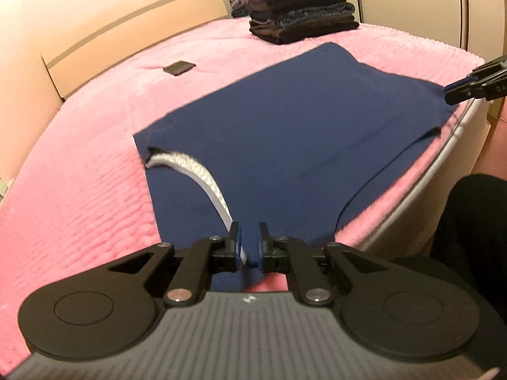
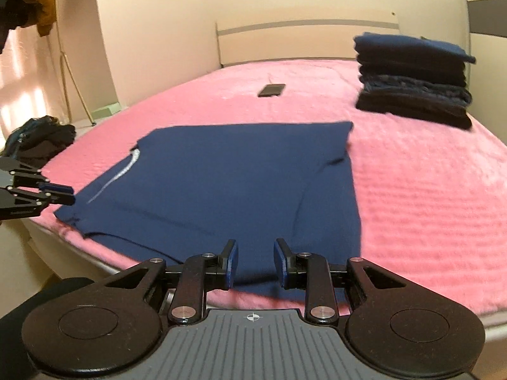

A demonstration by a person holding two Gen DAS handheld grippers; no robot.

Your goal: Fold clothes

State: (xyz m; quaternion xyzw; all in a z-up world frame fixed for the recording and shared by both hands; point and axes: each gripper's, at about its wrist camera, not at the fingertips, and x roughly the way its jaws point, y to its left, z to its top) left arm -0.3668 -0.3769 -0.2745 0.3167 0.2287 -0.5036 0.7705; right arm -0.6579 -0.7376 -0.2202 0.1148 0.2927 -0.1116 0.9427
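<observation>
The shirt (image 1: pixel 285 126) is lying flat on the bed (image 1: pixel 79 174), its length running from lower left to upper right. The left tongs (image 1: pixel 248 243) are pinching its collar edge; the right tongs (image 2: pixel 255 261) (part-open) are straddling the hem.

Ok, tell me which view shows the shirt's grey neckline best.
The left wrist view. There the grey neckline of the navy shirt runs close and wide, right down to the left gripper, whose fingers pinch it. The right wrist view shows only a thin, blurred sliver at the shirt's far left edge.
</observation>
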